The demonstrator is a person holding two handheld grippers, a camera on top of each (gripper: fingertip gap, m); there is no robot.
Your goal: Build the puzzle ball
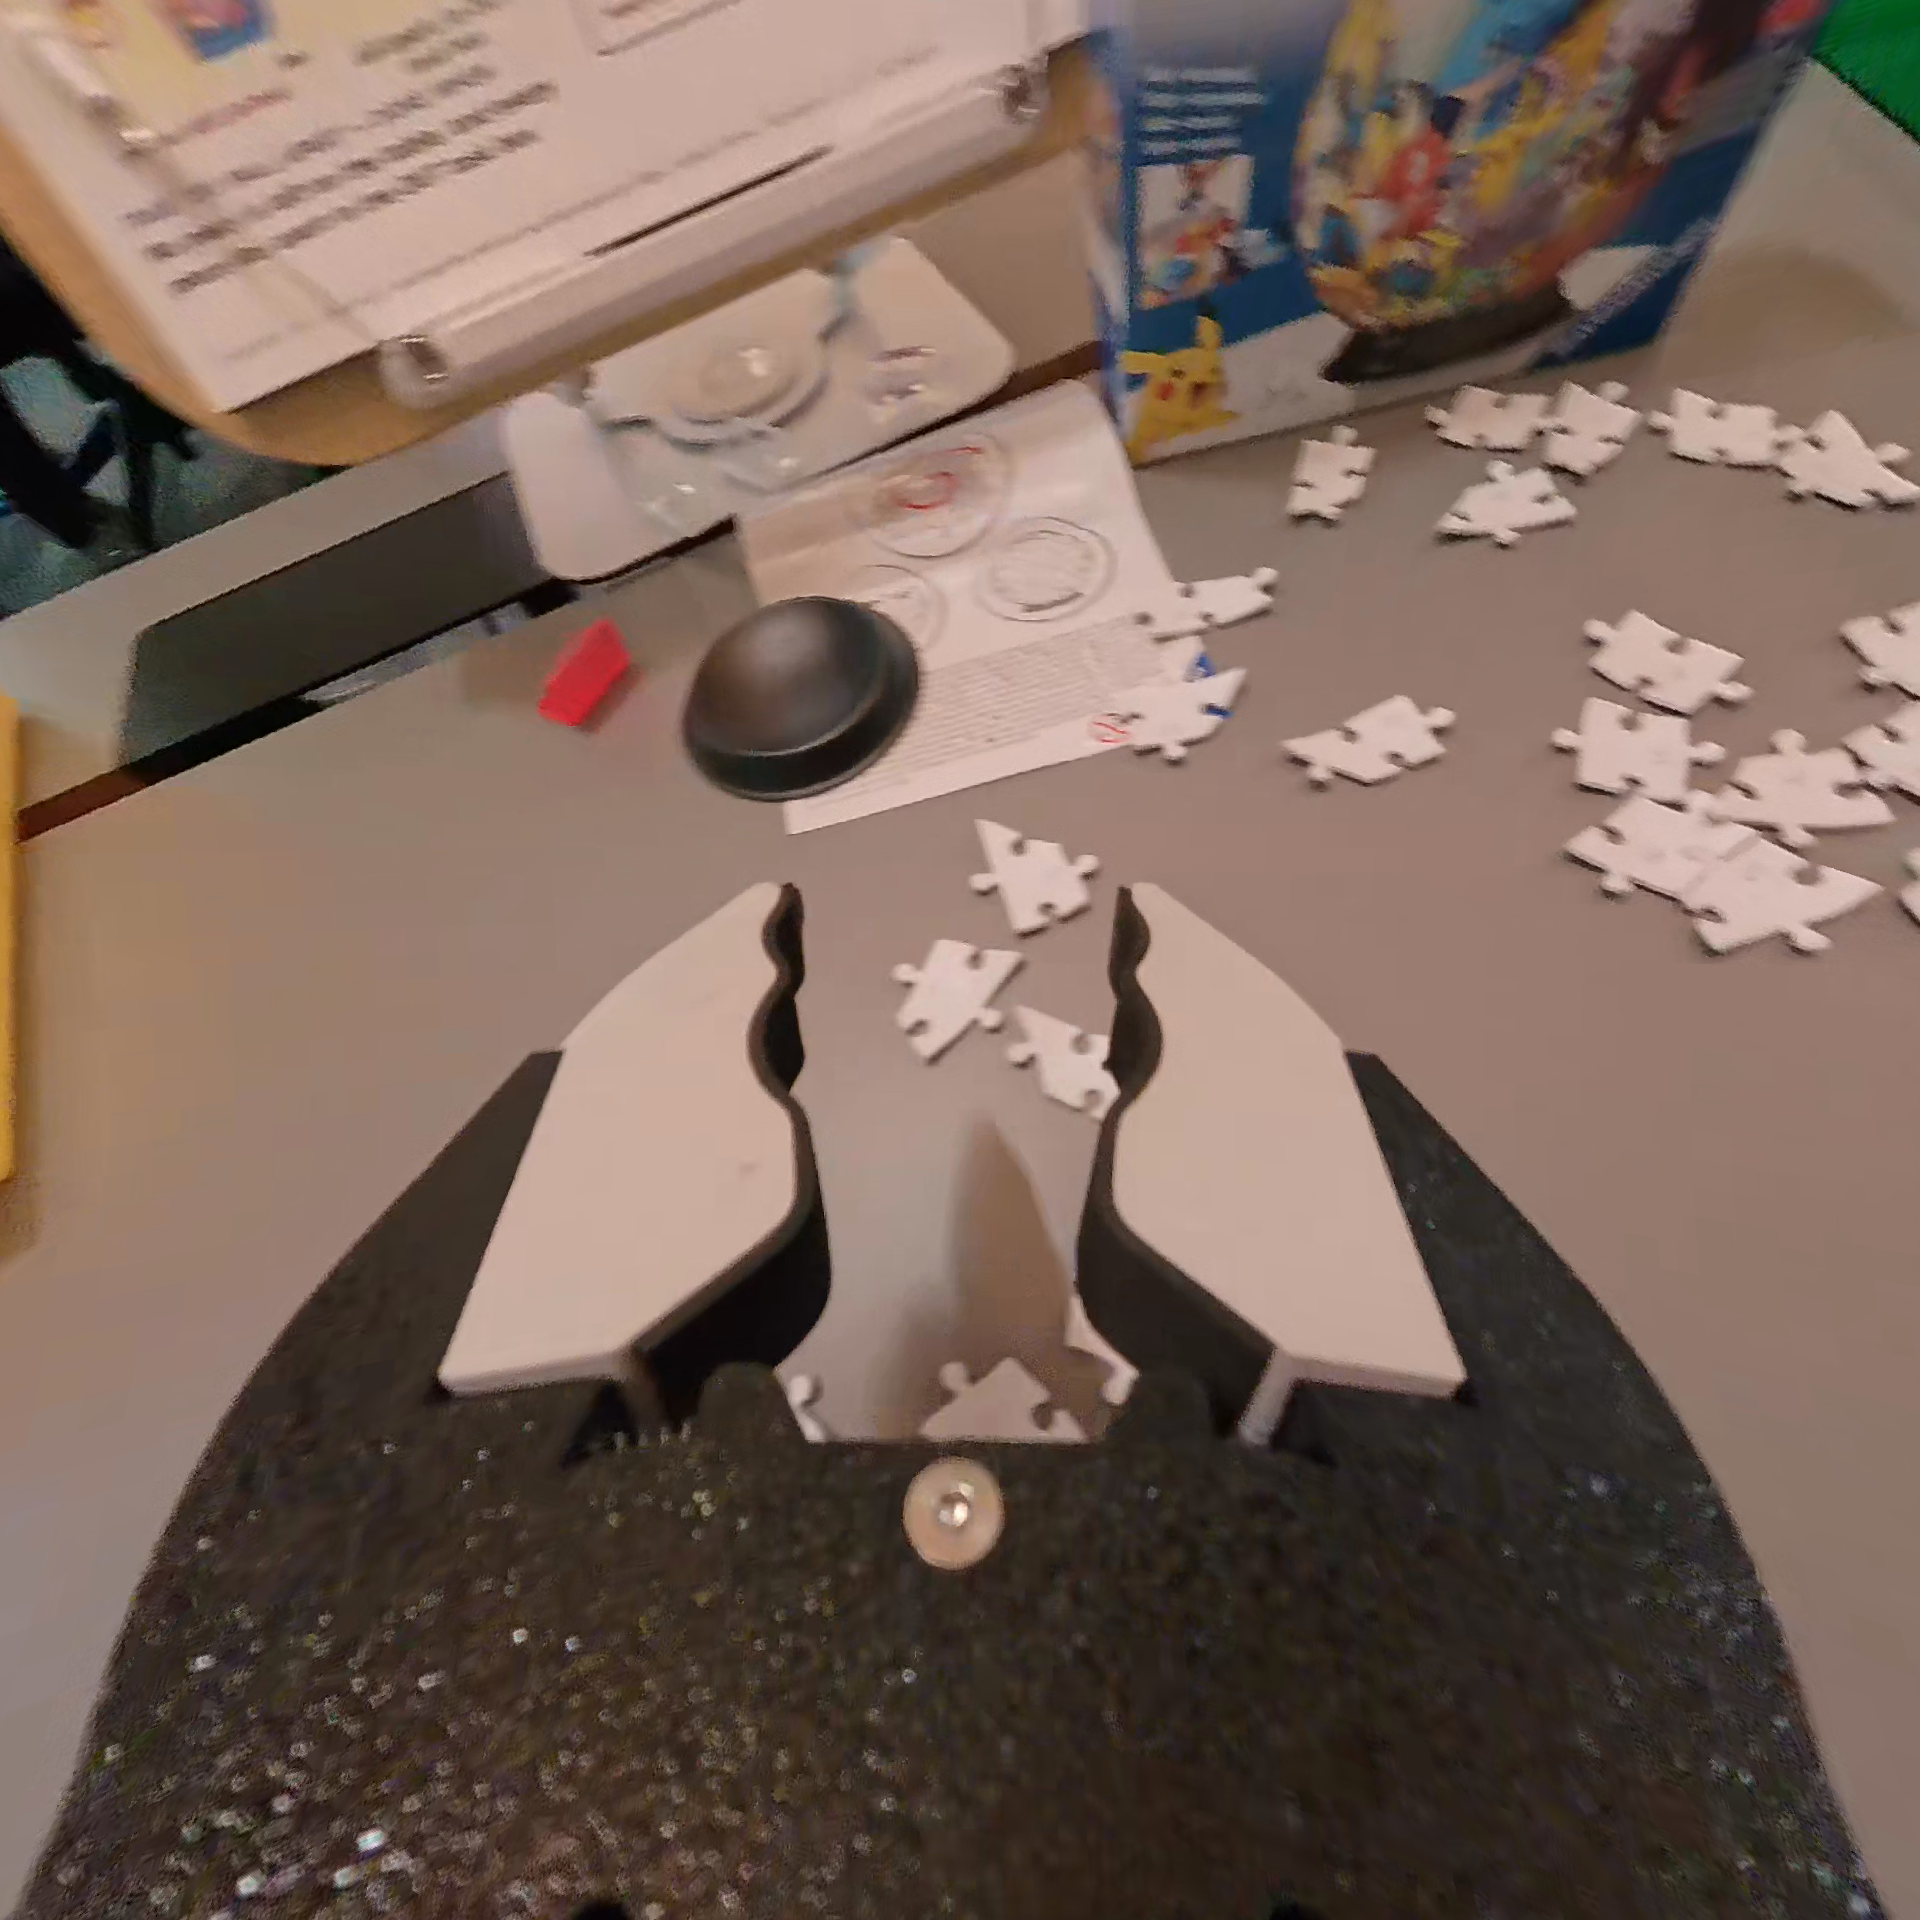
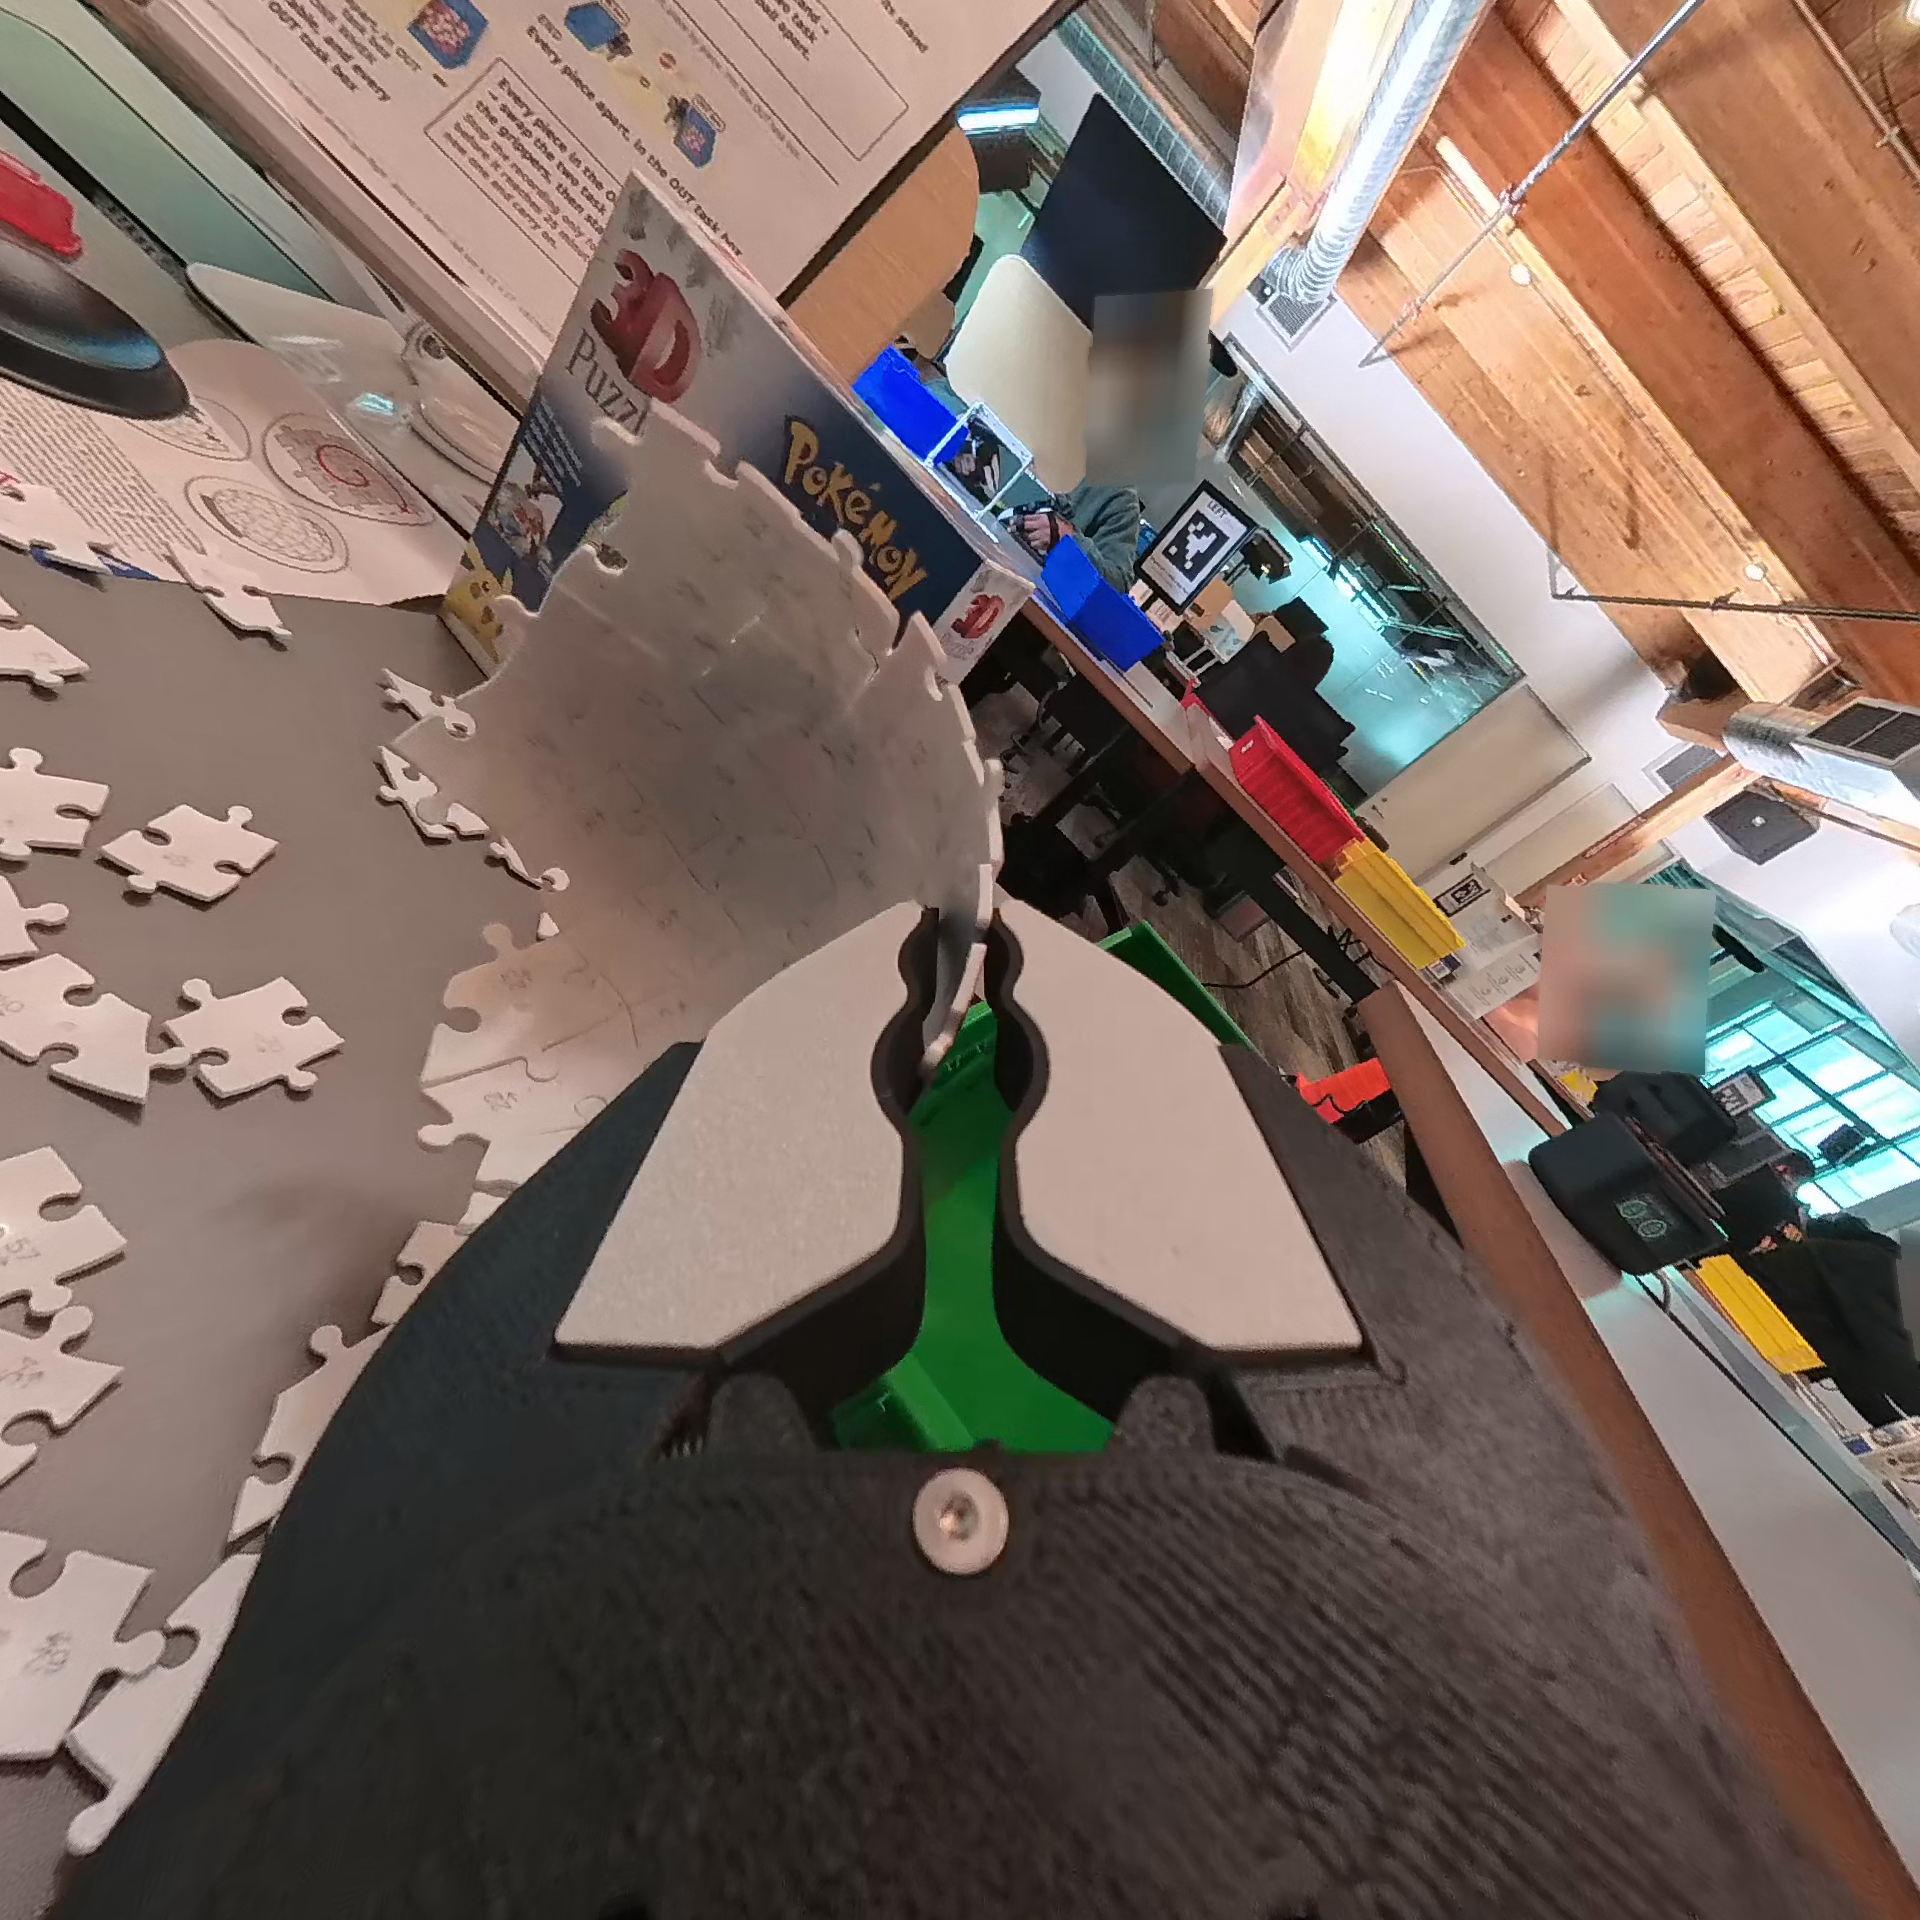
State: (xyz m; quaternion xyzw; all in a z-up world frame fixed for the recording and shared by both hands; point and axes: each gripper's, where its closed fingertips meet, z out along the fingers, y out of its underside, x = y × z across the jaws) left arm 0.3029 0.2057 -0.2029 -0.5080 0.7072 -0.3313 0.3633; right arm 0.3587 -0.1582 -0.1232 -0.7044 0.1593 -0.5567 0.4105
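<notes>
Right wrist view showed the right gripper (image 2: 961, 940) clamped on the curved puzzle shell (image 2: 727, 748) edge, while the left gripper (image 1: 956, 914) hovered open over loose pieces (image 1: 956, 997) on the table (image 1: 364, 987).

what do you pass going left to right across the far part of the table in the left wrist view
red block → black dome → printed sheet → puzzle box, with loose white puzzle pieces scattered in front of it
</notes>
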